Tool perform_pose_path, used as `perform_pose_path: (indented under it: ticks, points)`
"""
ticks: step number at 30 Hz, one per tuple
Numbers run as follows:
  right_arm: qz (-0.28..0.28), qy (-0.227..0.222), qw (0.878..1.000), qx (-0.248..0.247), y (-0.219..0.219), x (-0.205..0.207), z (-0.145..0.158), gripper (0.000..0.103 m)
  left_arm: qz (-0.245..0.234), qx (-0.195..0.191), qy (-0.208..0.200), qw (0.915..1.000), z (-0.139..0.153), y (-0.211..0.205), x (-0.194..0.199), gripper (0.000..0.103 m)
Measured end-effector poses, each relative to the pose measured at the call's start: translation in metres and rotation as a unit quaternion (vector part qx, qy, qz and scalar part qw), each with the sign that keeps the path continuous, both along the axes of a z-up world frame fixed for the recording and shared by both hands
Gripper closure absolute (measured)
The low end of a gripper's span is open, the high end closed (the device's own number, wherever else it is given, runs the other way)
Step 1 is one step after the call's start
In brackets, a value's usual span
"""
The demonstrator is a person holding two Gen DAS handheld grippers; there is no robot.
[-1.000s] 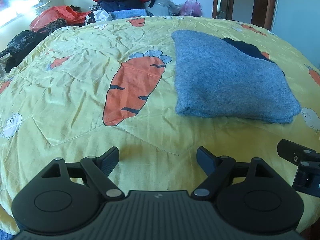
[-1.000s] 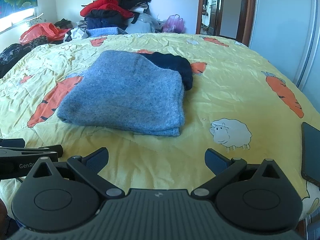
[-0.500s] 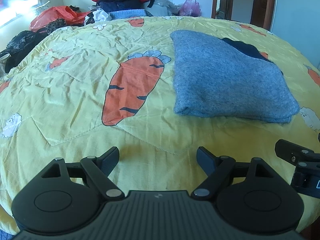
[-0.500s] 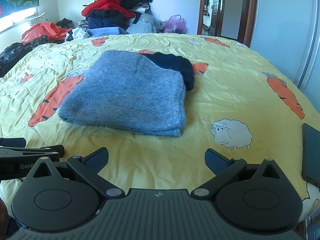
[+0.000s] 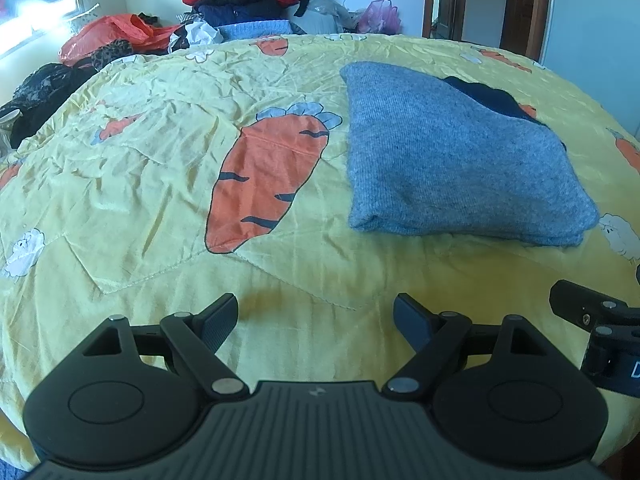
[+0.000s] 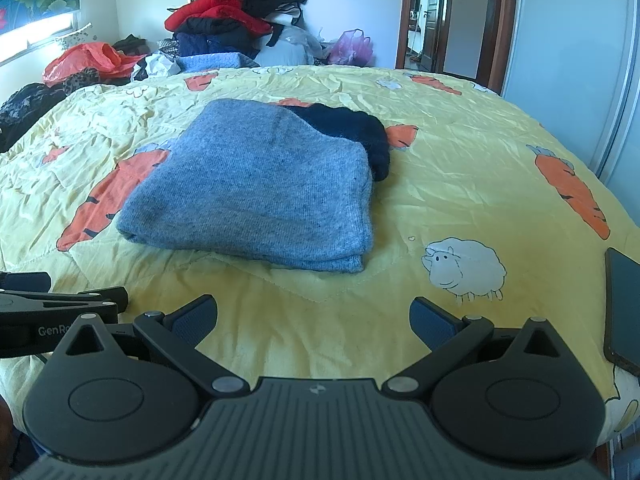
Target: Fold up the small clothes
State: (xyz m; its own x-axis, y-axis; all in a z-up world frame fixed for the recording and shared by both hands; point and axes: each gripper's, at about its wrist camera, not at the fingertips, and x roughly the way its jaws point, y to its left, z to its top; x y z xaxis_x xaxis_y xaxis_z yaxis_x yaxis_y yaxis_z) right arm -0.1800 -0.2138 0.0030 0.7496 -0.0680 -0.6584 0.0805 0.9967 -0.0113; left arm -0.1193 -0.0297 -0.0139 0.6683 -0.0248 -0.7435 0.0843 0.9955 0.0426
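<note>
A folded grey knit sweater point(image 6: 256, 188) lies flat on a bed under a yellow quilt point(image 6: 460, 184) printed with carrots and sheep. A dark navy garment point(image 6: 352, 128) sits against the sweater's far right corner, partly tucked beneath it. Both pairs of tongs hang over the quilt's near edge, well short of the sweater: the left tongs point(image 5: 316, 320) stand wide apart with nothing between them, and the right tongs point(image 6: 314, 320) likewise gape over bare quilt. In the right wrist view the left tool shows at the lower left edge; in the left wrist view part of the right tool shows at the lower right. A dark phone point(image 6: 624, 312) rests on the quilt at the right edge, beside a printed sheep. Beyond the bed's far side rises a heap of unfolded clothes point(image 6: 236, 16), red and black on top, with an orange plastic bag point(image 6: 84, 60) to its left and a pink plastic bag point(image 6: 352, 46) to its right; their contents cannot be made out.
</note>
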Motion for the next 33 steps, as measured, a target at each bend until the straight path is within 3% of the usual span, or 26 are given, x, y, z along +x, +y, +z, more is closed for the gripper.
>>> perform_pose_path:
  ticks: [13, 25, 33]
  points:
    - [-0.001, 0.004, 1.0, -0.002, -0.004, 0.002, -0.005, 0.0, -0.002, 0.014, -0.006, 0.9999, 0.003, 0.004, 0.001, 0.017]
    - [-0.014, 0.027, 0.999, 0.02, -0.011, 0.008, -0.022, 0.0, 0.003, -0.001, 0.0, 1.0, -0.003, 0.011, 0.002, 0.017]
    - [-0.029, 0.004, 1.0, 0.003, -0.003, 0.002, -0.034, 0.0, 0.011, -0.015, -0.001, 0.9998, -0.01, 0.015, 0.002, 0.002]
